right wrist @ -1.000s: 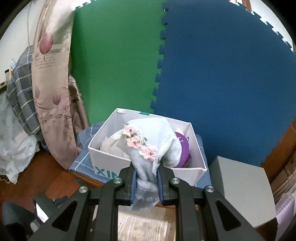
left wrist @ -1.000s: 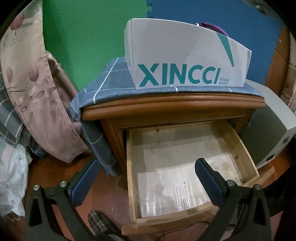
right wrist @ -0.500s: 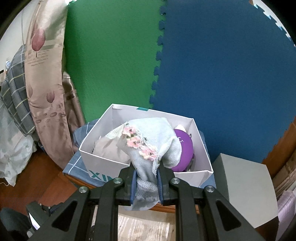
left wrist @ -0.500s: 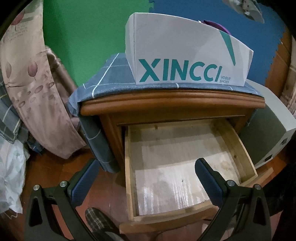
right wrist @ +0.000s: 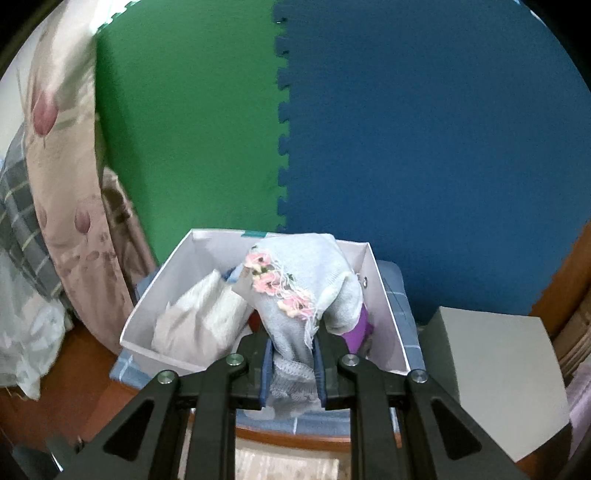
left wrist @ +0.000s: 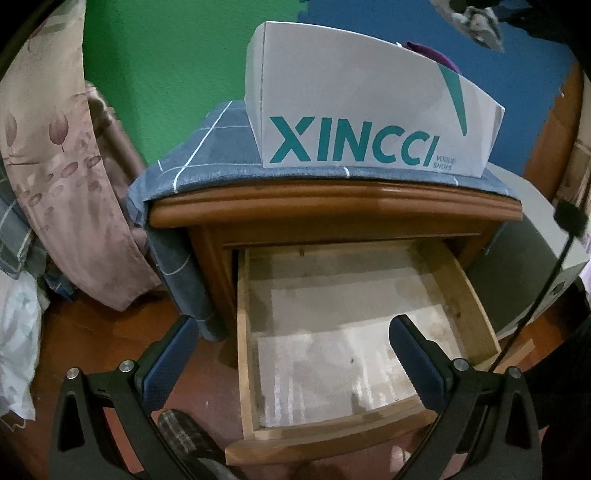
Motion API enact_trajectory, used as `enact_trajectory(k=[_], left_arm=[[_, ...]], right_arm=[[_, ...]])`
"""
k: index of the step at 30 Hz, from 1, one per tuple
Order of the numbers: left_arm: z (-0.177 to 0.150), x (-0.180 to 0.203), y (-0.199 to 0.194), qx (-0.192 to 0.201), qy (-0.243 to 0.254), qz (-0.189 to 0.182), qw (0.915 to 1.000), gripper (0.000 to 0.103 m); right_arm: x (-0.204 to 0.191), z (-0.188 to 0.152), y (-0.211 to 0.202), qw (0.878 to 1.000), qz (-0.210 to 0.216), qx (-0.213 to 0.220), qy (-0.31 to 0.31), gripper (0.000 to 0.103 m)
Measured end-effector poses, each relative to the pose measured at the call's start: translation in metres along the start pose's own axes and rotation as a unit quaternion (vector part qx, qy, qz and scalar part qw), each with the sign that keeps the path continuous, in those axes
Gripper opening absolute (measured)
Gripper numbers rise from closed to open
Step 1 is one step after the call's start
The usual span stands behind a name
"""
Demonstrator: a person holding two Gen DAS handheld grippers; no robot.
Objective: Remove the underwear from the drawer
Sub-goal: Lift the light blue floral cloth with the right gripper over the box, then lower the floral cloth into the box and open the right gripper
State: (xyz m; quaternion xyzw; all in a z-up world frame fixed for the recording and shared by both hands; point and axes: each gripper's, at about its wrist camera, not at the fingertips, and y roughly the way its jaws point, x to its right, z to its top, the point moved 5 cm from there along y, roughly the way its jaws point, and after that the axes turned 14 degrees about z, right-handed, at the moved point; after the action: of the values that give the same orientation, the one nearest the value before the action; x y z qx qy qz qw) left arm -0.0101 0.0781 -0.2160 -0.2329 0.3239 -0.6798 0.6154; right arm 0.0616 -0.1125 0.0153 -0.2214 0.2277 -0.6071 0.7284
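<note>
My right gripper (right wrist: pixel 293 343) is shut on light blue underwear (right wrist: pixel 310 280) trimmed with pink flowers, holding it just above the open white shoe box (right wrist: pixel 162 325). The same garment (left wrist: pixel 476 22) shows at the top right of the left wrist view, above the box (left wrist: pixel 354 122). The box stands on the wooden nightstand (left wrist: pixel 332 206). Below it the drawer (left wrist: pixel 476 295) is pulled out, its paper-lined bottom bare. My left gripper (left wrist: pixel 291 350) is open in front of the drawer with nothing between its fingers.
White cloth (right wrist: pixel 199 325) and a purple piece (right wrist: pixel 356 332) lie in the box. A blue checked cloth (left wrist: pixel 207 158) covers the nightstand top. A grey-white cabinet (right wrist: pixel 498 369) stands to the right, floral bedding (left wrist: pixel 55 184) to the left. Green and blue foam mats (right wrist: pixel 406 147) line the wall.
My right gripper has carried the underwear forward, closer over the box. In the left wrist view the garment has come into sight at the top right. The left gripper has stayed put.
</note>
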Motion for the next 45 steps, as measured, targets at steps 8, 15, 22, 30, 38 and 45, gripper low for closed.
enact_trajectory(k=[8, 15, 22, 30, 38, 45], left_arm=[[0.002, -0.003, 0.003, -0.017, -0.018, -0.014, 0.9996, 0.102], [0.004, 0.0, 0.006, -0.026, -0.025, -0.027, 0.999, 0.102], [0.004, 0.004, 0.006, -0.029, -0.021, -0.032, 0.9988, 0.102], [0.005, -0.001, 0.009, -0.042, -0.042, -0.042, 0.9973, 0.102], [0.005, -0.003, 0.011, -0.048, -0.05, -0.045, 0.9966, 0.102], [0.003, -0.001, 0.011, -0.049, -0.046, -0.044, 0.9967, 0.102]], right_arm=[[0.0, 0.043, 0.041, 1.0, 0.015, -0.007, 0.012, 0.018], [-0.004, 0.072, 0.077, 0.998, 0.036, -0.015, 0.043, 0.018], [-0.013, 0.067, 0.13, 0.997, 0.019, -0.06, 0.051, 0.018], [0.007, 0.042, 0.182, 0.991, 0.001, -0.114, 0.076, 0.018], [0.006, 0.029, 0.196, 0.989, -0.014, -0.126, 0.072, 0.019], [0.008, 0.031, 0.199, 0.988, -0.021, -0.129, 0.079, 0.019]])
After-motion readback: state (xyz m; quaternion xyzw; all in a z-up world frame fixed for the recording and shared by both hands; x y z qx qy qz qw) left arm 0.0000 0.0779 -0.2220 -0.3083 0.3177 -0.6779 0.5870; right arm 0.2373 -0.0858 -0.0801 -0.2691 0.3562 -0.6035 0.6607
